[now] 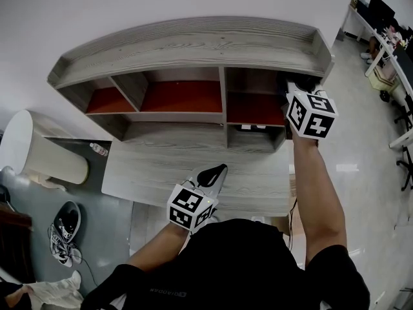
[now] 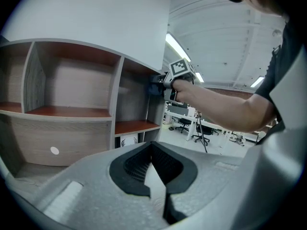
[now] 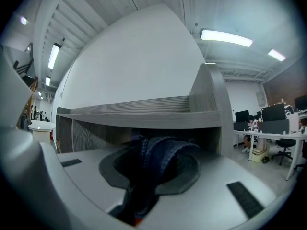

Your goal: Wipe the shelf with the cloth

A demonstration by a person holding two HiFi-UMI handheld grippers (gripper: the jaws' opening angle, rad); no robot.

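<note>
- While I am looking down through the head view, the right gripper [image 1: 301,88] is reaching into the top right compartment of the grey wooden shelf [image 1: 193,44], just under its top board.
- In the right gripper view, its jaws are pinching a bunched dark blue cloth [image 3: 160,152], which is filling the gap between the pads [image 3: 182,176].
- From the left gripper view, I am seeing the cloth [image 2: 154,88] sitting up against the inner side of that compartment, near the shelf's right end wall.
- The left gripper [image 1: 218,171] is hanging low over the desk [image 1: 155,176] in front of the shelf, well apart from the right one.
- Its jaws are pressed together at the tips and are carrying nothing; its own view is showing only the black pads [image 2: 132,169] meeting in a point.
- The red-floored compartments [image 1: 184,95] to the left are lying open to me.
- A pair of shoes [image 1: 64,232] is lying on the floor to the left of the desk.
</note>
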